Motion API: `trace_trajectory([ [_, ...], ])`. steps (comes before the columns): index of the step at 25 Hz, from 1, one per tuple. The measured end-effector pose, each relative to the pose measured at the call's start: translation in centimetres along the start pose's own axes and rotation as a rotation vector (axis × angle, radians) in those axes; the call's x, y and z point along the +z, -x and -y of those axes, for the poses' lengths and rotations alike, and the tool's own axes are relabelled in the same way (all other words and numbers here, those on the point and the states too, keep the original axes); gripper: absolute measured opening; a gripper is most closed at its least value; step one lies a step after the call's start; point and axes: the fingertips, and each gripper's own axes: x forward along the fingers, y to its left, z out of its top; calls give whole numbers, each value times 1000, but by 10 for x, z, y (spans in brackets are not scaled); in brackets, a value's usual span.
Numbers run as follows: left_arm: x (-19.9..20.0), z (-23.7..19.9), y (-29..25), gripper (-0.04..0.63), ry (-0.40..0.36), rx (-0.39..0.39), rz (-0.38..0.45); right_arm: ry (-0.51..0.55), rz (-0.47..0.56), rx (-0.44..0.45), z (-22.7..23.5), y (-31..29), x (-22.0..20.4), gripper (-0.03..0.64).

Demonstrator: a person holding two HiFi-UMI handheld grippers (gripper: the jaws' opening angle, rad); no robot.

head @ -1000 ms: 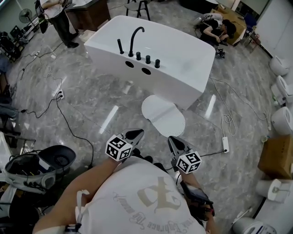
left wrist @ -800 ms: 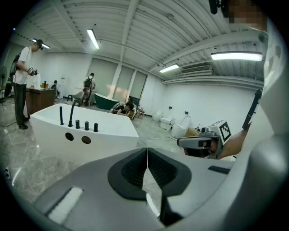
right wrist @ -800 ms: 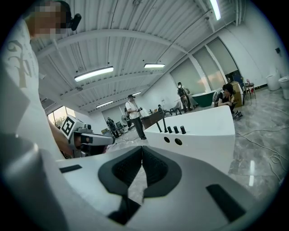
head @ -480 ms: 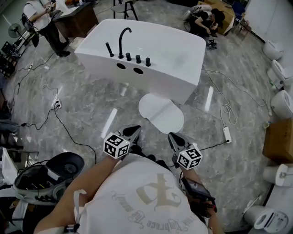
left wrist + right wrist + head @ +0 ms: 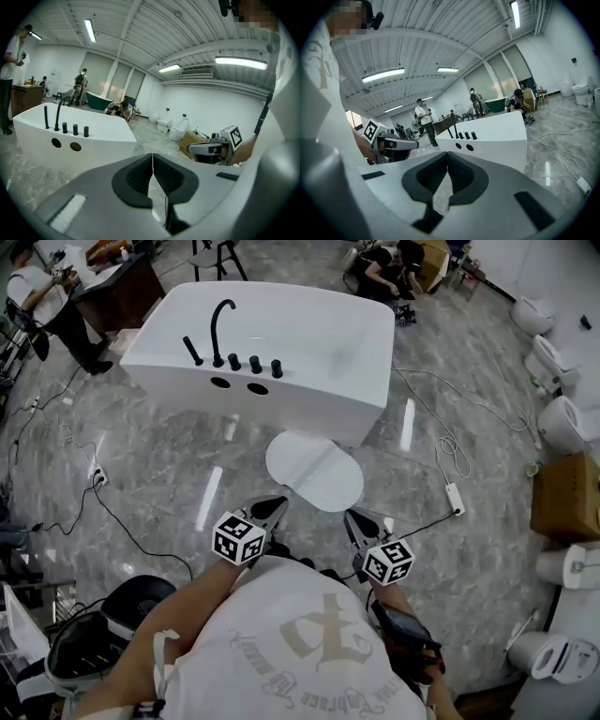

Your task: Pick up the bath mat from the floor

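Observation:
The bath mat (image 5: pixel 314 470) is a white oval lying flat on the grey marble floor, just in front of the white bathtub (image 5: pixel 309 343). My left gripper (image 5: pixel 277 507) and right gripper (image 5: pixel 351 517) are held side by side close to my chest, pointing forward, above and short of the mat's near edge. Both are shut and hold nothing. In the left gripper view the left gripper's (image 5: pixel 152 155) dark pads meet in a thin line, as do the right gripper's (image 5: pixel 447 153) in its own view. Neither touches the mat.
The tub carries a black faucet (image 5: pixel 220 329) and knobs. Cables and a power strip (image 5: pixel 451 498) trail over the floor at the right. Toilets (image 5: pixel 567 423) and a cardboard box (image 5: pixel 565 495) stand at the right edge. A black bin (image 5: pixel 136 601) sits lower left. People stand far back.
The head view has swung, so the tub and mat have slid left in the picture. Both grippers keep the same pose near my chest and stay shut.

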Motion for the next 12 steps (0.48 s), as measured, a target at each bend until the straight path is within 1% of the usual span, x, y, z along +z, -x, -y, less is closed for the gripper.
trace_trajectory([
  [3, 5, -11, -18, 11, -10, -37, -11, -10, -1, -38, 14, -10, 2, 6],
  [12, 32, -75, -36, 11, -11, -99, -32, -21, -6, -101, 16, -64, 28, 6],
])
